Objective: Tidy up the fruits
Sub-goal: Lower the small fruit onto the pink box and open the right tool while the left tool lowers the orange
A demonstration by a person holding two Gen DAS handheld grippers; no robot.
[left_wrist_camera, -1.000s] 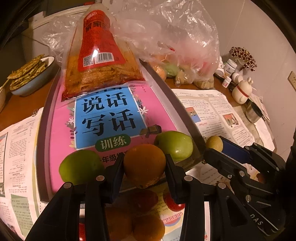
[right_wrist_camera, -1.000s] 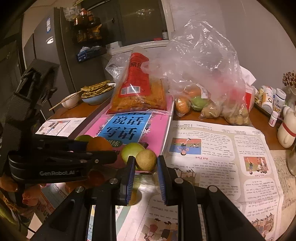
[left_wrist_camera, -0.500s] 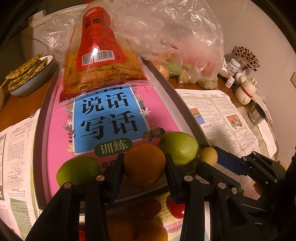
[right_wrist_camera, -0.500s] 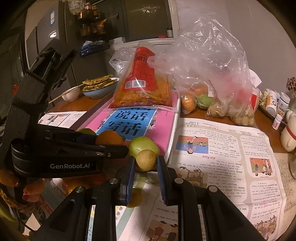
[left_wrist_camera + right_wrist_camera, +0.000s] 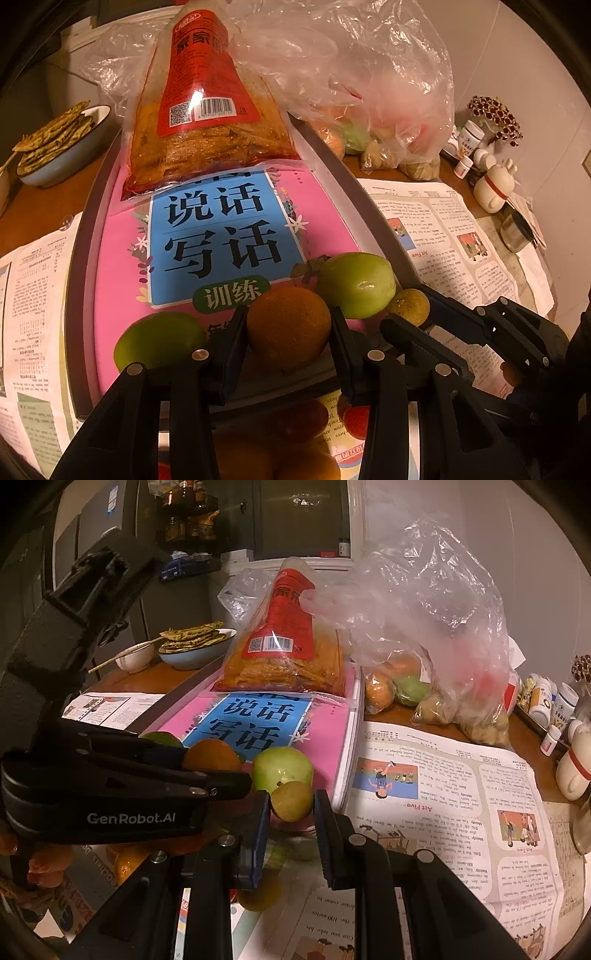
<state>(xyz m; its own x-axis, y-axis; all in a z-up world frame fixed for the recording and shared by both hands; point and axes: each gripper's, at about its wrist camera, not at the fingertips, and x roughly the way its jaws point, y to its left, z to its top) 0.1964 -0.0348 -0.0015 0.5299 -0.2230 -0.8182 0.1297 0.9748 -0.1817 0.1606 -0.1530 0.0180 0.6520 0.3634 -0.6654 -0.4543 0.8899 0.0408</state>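
While both tools sit over the pink softcover book (image 5: 122,258) | left gripper (image 5: 288,332) clamped on round orange citrus fruit (image 5: 288,326), between two round green fruits (image 5: 356,284) on book's near edge | right gripper (image 5: 291,805) pinches small yellow-brown round fruit (image 5: 291,800), just beside right-hand green fruit | clear plastic bag (image 5: 424,627) of more fruit behind, on wooden table (image 5: 147,675).

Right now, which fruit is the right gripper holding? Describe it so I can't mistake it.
Find the big pink book in the tray. At its near right corner sits a green apple, and just in front of it the right gripper clamps a small fruit. It is dull yellow-brown and the smallest there, unlike the glossy apple and the orange the left gripper holds.
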